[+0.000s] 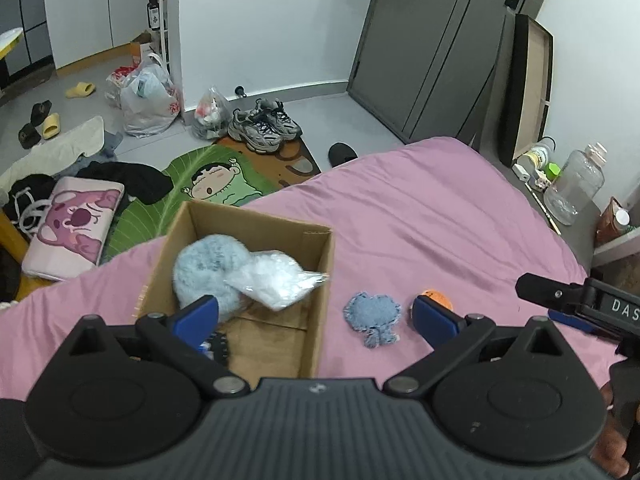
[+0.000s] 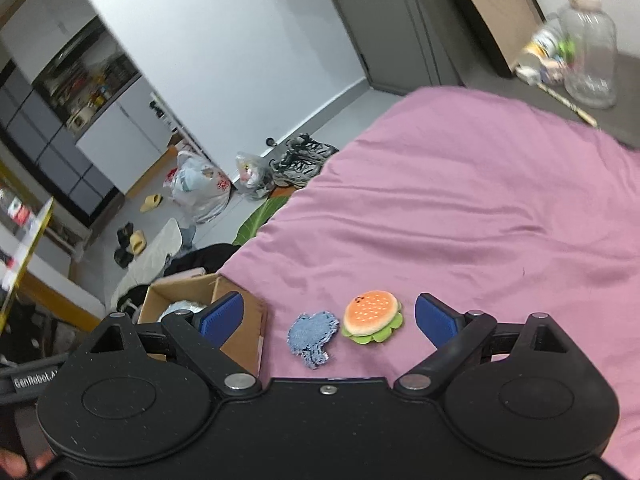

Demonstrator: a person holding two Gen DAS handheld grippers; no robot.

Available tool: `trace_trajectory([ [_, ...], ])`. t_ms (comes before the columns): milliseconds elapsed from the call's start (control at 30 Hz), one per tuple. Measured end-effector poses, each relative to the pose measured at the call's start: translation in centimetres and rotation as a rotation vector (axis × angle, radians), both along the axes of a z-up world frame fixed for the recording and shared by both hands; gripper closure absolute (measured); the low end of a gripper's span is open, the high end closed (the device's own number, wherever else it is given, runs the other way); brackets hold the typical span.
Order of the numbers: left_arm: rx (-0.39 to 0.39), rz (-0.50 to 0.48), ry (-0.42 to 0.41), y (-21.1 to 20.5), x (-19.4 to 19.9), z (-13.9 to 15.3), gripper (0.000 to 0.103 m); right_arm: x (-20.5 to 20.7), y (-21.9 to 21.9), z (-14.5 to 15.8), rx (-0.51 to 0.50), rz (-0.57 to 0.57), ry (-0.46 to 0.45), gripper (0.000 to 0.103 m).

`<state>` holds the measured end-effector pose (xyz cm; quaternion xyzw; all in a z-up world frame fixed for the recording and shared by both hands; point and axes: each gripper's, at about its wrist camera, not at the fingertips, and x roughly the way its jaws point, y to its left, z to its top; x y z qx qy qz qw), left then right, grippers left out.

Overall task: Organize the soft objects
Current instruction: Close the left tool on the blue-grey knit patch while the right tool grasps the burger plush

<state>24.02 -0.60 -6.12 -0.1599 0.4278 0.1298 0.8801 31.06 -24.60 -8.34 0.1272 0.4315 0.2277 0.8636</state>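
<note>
A cardboard box (image 1: 320, 280) stands on the pink bed and holds a fluffy pale-blue plush (image 1: 204, 268) and a white soft item in a clear bag (image 1: 276, 280). A blue denim patch (image 1: 372, 314) lies right of the box, with an orange burger plush (image 1: 438, 296) beside it. My left gripper (image 1: 316, 316) is open and empty above the box's near side. In the right wrist view the denim patch (image 2: 314, 334) and burger plush (image 2: 372, 316) lie just ahead of my open, empty right gripper (image 2: 330, 316); the box (image 2: 244, 320) is at the left.
The pink bed (image 1: 420, 220) stretches far and right. The right gripper's body (image 1: 580, 304) shows at the right edge. On the floor are sneakers (image 1: 264, 124), plastic bags (image 1: 148, 100), clothes and a pink pillow (image 1: 72, 228). A clear jar (image 1: 576, 184) stands on a side ledge.
</note>
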Motion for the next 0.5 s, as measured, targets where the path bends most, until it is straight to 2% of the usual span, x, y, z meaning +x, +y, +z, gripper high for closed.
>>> trace_trajectory([
  [233,0.005,0.004,-0.024,-2.8,1.9,-1.0,0.005,1.5,-1.7,-2.5,0.045,-0.049,0.067,0.014],
  [300,-0.004,0.004,-0.016,-3.6,2.7,-1.5,0.011,1.9,-2.2,-3.1,0.056,-0.067,0.079,0.015],
  [467,-0.011,0.007,0.038,-5.2,4.5,-3.8,0.035,3.1,-3.4,-5.4,0.150,-0.113,0.159,0.020],
  [500,-0.015,0.005,0.050,-5.4,4.7,-4.3,0.037,3.2,-3.3,-5.7,0.151,-0.116,0.167,0.021],
])
